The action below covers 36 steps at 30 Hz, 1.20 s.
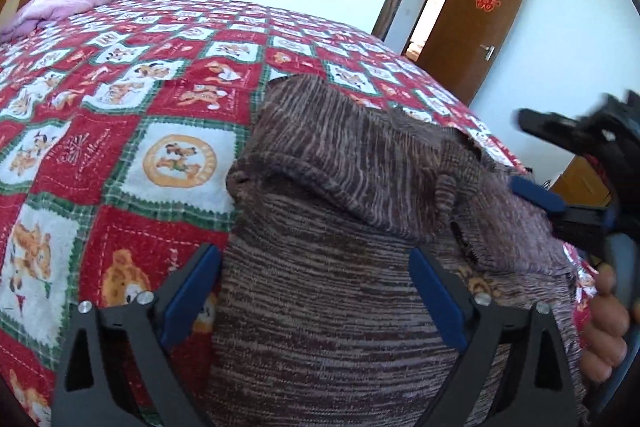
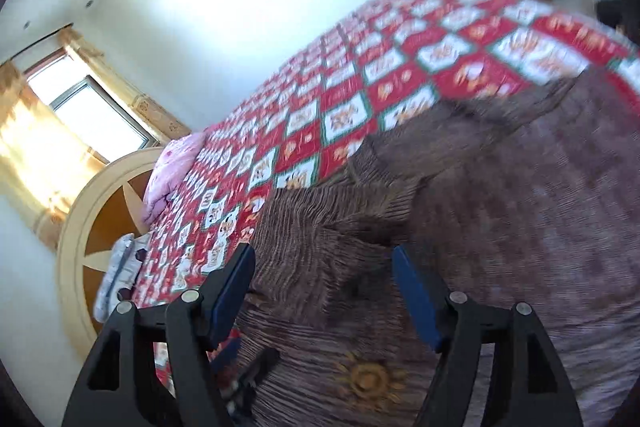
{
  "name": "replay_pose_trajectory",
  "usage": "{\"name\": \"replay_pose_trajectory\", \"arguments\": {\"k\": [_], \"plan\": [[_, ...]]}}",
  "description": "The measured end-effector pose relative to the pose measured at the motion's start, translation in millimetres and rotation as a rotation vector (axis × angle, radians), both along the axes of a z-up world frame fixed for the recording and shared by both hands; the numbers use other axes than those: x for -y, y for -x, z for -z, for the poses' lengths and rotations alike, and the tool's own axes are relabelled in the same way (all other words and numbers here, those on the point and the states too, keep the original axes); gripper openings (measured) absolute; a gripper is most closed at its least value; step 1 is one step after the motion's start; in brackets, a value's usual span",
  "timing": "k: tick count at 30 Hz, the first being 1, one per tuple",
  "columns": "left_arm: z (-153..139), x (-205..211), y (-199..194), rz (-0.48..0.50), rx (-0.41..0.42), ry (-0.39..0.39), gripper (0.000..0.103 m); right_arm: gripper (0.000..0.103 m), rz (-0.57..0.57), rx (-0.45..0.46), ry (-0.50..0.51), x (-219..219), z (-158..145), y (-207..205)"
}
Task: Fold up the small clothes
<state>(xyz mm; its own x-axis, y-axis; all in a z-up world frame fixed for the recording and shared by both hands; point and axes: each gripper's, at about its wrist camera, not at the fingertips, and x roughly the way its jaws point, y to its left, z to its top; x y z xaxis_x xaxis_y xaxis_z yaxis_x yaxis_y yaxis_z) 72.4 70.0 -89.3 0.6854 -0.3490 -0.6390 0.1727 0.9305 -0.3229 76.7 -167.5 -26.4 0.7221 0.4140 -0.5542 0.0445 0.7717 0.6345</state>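
A small brown striped knit garment (image 1: 340,227) lies on the bed, with one part folded over on top. My left gripper (image 1: 316,287) is open, its blue-padded fingers (image 1: 436,291) spread just above the garment's near part. My right gripper (image 2: 324,283) is open too, hovering over the garment (image 2: 500,227), which has a yellow sun motif (image 2: 366,381). The right gripper also shows at the right edge of the left wrist view (image 1: 560,203), near the garment's right side, held by a hand (image 1: 608,327).
The bed is covered by a red, white and green checked quilt (image 1: 120,107) with cartoon patches. A pink pillow (image 1: 60,3) and a round headboard (image 2: 92,227) are at the far end. A brown door (image 1: 480,27) stands open at the right.
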Motion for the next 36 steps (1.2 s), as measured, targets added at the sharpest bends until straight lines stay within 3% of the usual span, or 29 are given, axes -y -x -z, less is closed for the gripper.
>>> {"name": "replay_pose_trajectory", "arguments": {"k": [4,7,9,10,11,14,22,25,27,28,29,31,36], "plan": [[-1,0,-1,0.014,0.009,-0.008,0.102,0.072,0.031,-0.113,-0.007,-10,18,-30],[0,0,-1,0.017,0.014,-0.010,0.103,0.071,0.025,-0.149,0.029,-20,27,-43],[0,-1,-1,0.020,0.017,-0.001,0.103,0.045,0.025,-0.163,0.095,-27,30,-51],[0,-1,-1,0.021,0.017,0.001,0.103,0.022,0.007,-0.181,0.140,-32,33,-56],[0,-1,0,0.021,0.018,0.002,0.103,0.016,-0.008,-0.189,0.161,-35,34,-60],[0,-1,0,0.021,0.020,-0.005,0.103,0.012,-0.038,-0.157,0.241,-40,27,-60],[0,0,0,0.019,0.020,-0.010,0.103,0.012,-0.108,0.126,0.320,-12,-35,-17],[0,0,-1,0.018,0.019,-0.016,0.103,0.015,-0.152,0.063,0.342,0,-16,-6],[0,1,-1,0.017,0.018,-0.020,0.103,0.032,-0.125,-0.052,0.362,10,9,-3],[0,1,-1,0.017,0.017,-0.022,0.103,0.046,-0.098,-0.118,0.367,18,23,-1],[0,1,-1,0.017,0.017,-0.024,0.103,0.050,-0.073,-0.160,0.349,27,34,3],[0,2,-1,0.016,0.017,-0.029,0.103,0.050,-0.041,-0.128,0.265,44,35,17],[0,2,-1,0.015,0.018,-0.041,0.103,0.051,0.077,-0.047,0.227,68,12,22]]}}
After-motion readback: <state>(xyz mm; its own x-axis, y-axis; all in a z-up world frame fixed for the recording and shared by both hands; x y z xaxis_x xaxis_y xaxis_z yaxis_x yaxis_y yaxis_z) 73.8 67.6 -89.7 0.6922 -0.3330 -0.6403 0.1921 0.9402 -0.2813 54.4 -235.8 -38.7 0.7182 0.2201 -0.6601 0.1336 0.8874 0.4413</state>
